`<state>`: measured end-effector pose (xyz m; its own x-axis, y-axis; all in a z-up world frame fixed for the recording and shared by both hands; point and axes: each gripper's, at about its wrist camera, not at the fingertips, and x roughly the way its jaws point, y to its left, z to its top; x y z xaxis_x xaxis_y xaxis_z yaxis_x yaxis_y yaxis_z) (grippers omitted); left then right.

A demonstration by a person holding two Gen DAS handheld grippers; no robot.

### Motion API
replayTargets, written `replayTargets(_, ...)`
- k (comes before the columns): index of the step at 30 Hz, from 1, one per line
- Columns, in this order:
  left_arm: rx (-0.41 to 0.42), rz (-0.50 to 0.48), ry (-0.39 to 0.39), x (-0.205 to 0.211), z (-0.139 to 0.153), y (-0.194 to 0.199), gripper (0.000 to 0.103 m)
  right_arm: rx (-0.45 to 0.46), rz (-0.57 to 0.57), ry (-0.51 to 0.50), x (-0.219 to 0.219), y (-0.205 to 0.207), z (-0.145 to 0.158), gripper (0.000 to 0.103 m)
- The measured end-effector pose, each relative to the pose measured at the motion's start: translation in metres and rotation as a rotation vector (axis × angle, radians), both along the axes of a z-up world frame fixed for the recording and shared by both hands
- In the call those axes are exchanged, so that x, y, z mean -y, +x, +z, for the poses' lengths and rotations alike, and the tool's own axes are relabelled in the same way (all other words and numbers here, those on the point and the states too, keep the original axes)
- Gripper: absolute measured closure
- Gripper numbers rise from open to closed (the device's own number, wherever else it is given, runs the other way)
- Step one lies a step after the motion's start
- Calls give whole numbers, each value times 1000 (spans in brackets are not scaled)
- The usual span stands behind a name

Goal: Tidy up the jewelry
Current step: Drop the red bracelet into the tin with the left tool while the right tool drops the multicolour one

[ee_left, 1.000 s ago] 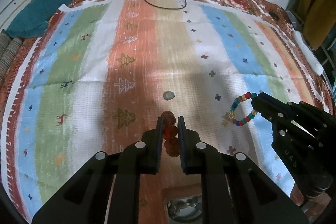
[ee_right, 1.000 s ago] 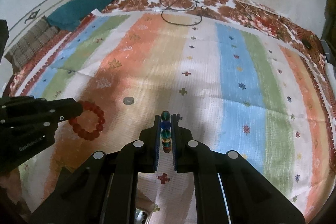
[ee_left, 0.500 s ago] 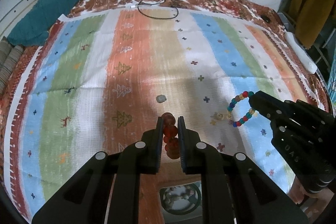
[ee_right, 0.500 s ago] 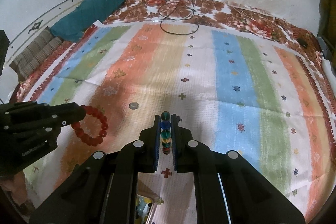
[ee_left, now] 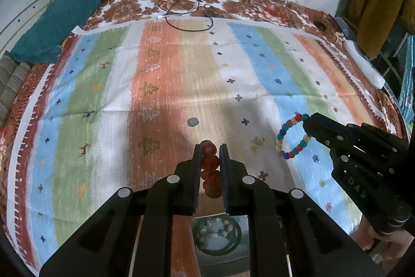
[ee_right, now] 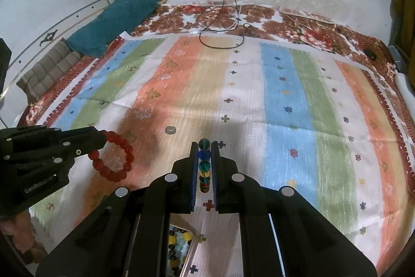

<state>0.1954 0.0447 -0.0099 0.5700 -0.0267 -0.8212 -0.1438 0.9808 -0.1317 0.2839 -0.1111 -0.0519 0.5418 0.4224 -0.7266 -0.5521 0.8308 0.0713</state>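
Note:
My left gripper is shut on a red bead bracelet, seen edge-on between the fingers; in the right wrist view the same bracelet hangs as a ring from the left gripper. My right gripper is shut on a multicoloured bead bracelet; in the left wrist view it hangs from the right gripper. Both are held above a striped mat. Below the grippers an open box holds a green bangle and more beads.
A small grey ring lies on the mat ahead, also in the right wrist view. A tiny gold piece lies near the multicoloured bracelet. Black cables lie at the far edge. A teal cushion sits far left.
Both grippers have pulled back and risen with their bracelets still held. The box under the grippers has come further into view.

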Motion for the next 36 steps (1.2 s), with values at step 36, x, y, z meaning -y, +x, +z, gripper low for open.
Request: replayTargets(36, 59, -40, 9, 21, 18, -58, 90, 16, 58, 0, 13, -59, 5, 93)
